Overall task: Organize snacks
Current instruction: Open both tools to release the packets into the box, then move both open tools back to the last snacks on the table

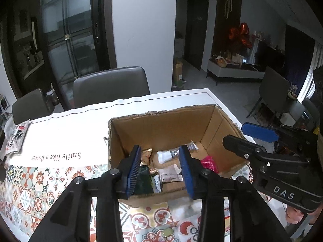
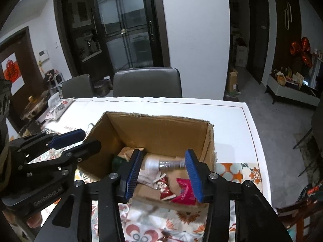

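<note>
Holding both hand-held grippers, left (image 1: 159, 169) and right (image 2: 165, 173), wide and empty, we hovered over the snack-filled cardboard box (image 1: 161, 121) on the table (image 1: 66, 133).

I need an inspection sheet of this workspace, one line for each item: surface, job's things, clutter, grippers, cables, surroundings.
Surface: white table with a patterned cloth.
Job's things: open cardboard box holding mixed snack packets, among them a pink packet and a dark green packet.
Clutter: a printed packet lies at the table's far left edge.
Grippers: left gripper and right gripper both open, empty, above the box's near side.
Cables: nothing seen.
Surroundings: grey chairs, glass doors, red balloons.
</note>
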A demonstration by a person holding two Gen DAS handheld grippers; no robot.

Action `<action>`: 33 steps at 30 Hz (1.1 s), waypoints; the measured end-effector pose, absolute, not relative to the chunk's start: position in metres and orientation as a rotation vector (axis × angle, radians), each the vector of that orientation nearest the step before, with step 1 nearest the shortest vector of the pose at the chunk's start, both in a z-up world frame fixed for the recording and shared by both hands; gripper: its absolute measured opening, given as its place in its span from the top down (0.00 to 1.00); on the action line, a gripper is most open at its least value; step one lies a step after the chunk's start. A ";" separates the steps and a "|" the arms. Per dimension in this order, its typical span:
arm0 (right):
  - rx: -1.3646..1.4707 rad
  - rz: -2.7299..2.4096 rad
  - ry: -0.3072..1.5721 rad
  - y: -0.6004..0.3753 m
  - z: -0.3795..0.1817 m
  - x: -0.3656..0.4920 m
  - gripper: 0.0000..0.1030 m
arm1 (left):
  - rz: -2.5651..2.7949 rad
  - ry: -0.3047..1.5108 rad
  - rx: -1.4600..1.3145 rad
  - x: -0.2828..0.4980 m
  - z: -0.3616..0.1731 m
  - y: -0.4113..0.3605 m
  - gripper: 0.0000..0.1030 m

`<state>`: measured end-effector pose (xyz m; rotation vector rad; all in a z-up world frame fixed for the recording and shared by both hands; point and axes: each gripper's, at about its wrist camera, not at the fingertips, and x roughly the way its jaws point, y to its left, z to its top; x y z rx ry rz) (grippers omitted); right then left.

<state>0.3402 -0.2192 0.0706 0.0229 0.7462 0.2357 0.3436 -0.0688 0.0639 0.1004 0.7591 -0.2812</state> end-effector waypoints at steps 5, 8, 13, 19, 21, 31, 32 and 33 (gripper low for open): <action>0.021 0.244 0.737 -0.215 0.067 0.322 0.55 | -0.280 0.746 0.087 0.328 0.063 -0.062 0.60; 0.013 0.251 0.742 -0.211 0.062 0.312 0.55 | -0.278 0.743 0.086 0.316 0.061 -0.060 0.60; 0.019 0.265 0.760 -0.207 0.052 0.295 0.55 | -0.282 0.747 0.080 0.298 0.056 -0.056 0.60; 0.018 0.254 0.791 -0.204 0.043 0.277 0.55 | -0.269 0.772 0.098 0.281 0.046 -0.049 0.58; 0.018 0.238 0.797 -0.205 0.041 0.271 0.55 | -0.270 0.780 0.101 0.276 0.040 -0.047 0.58; 0.026 0.214 0.855 -0.207 0.005 0.248 0.55 | -0.280 0.831 0.123 0.254 -0.003 -0.049 0.57; 0.020 0.207 0.862 -0.207 0.000 0.245 0.55 | -0.280 0.836 0.126 0.253 -0.006 -0.048 0.57; 0.017 0.206 0.865 -0.208 -0.003 0.244 0.55 | -0.280 0.841 0.129 0.250 -0.012 -0.049 0.57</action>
